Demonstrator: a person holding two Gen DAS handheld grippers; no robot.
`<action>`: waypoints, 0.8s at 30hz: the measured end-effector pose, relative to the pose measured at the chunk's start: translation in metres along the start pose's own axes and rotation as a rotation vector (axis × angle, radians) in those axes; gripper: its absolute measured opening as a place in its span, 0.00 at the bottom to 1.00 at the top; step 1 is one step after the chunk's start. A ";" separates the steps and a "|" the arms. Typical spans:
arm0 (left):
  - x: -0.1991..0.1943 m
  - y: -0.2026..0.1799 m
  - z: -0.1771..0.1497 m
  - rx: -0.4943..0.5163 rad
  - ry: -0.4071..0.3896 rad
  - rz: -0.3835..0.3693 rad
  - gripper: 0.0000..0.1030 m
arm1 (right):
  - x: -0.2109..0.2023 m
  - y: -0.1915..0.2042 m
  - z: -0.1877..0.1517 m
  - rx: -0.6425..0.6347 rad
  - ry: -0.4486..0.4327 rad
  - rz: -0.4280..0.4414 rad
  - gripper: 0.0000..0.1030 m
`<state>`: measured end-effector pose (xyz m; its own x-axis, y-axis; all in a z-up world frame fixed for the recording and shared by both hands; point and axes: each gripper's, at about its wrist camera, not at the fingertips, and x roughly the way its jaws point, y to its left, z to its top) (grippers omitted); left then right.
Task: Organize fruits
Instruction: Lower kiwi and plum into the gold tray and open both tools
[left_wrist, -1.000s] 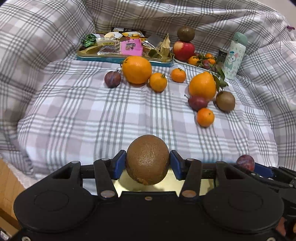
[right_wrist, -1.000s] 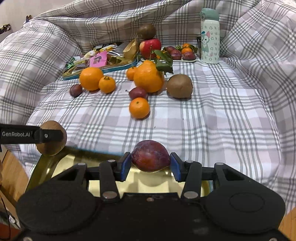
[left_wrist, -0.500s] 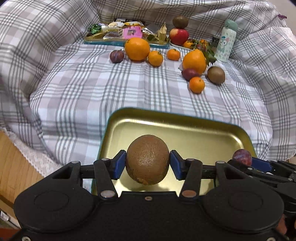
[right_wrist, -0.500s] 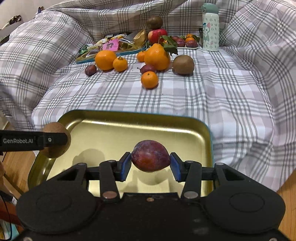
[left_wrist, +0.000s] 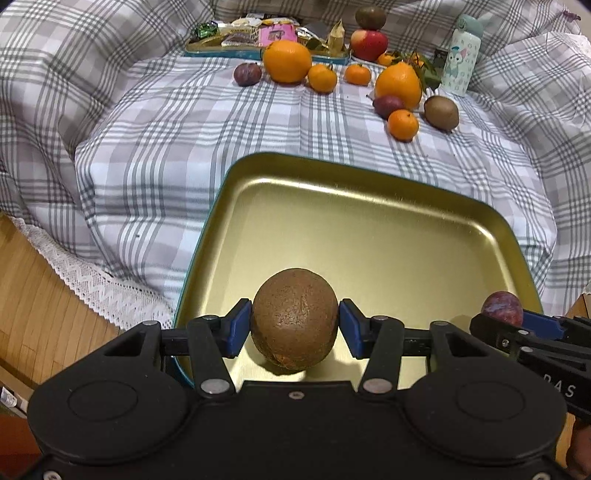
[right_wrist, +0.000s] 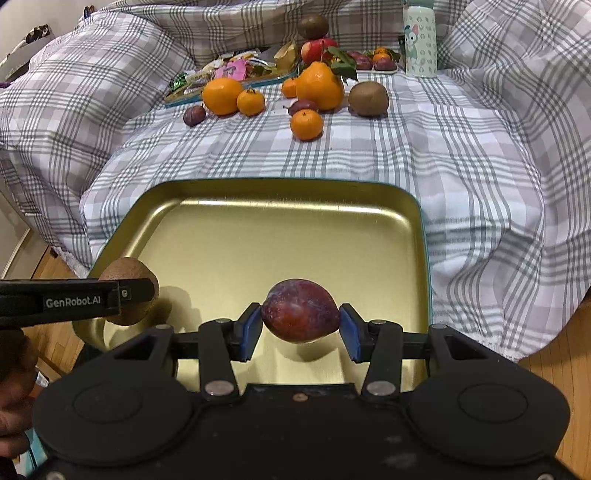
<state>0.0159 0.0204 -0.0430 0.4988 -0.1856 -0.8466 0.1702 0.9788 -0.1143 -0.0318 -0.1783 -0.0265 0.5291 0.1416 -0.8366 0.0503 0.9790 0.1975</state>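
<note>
My left gripper (left_wrist: 294, 328) is shut on a brown kiwi (left_wrist: 294, 317) and holds it above the near left part of the gold tray (left_wrist: 369, 206). My right gripper (right_wrist: 300, 326) is shut on a dark red plum (right_wrist: 300, 310) above the near middle of the same tray (right_wrist: 280, 192). Each held fruit also shows in the other view: the plum (left_wrist: 501, 308) at the right, the kiwi (right_wrist: 129, 290) at the left. Loose oranges (left_wrist: 287, 61), mandarins (left_wrist: 403, 124), plums (left_wrist: 247, 74) and a kiwi (left_wrist: 441, 112) lie on the checked cloth beyond.
A blue tray of snack packets (left_wrist: 258, 37) stands at the back, with an apple (left_wrist: 368, 44) and a kiwi on it to its right. A pale bottle (left_wrist: 461, 59) stands at the back right. Wooden floor (left_wrist: 40, 306) lies below the cloth's left edge.
Both grippers have pulled back and risen with their fruits, so the gold tray has come fully into view below them. Both stay shut.
</note>
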 end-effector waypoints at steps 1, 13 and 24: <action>0.001 0.000 -0.001 0.002 0.005 0.000 0.55 | 0.000 -0.001 -0.001 0.001 0.004 -0.001 0.47; 0.001 0.001 -0.004 0.011 0.027 -0.010 0.56 | 0.011 -0.007 -0.006 0.018 0.065 -0.012 0.47; -0.013 0.002 -0.005 0.015 -0.021 -0.028 0.54 | 0.010 -0.003 -0.004 -0.016 0.060 -0.015 0.47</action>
<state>0.0052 0.0252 -0.0352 0.5117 -0.2144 -0.8320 0.1964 0.9719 -0.1297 -0.0305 -0.1788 -0.0374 0.4770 0.1352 -0.8684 0.0435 0.9833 0.1770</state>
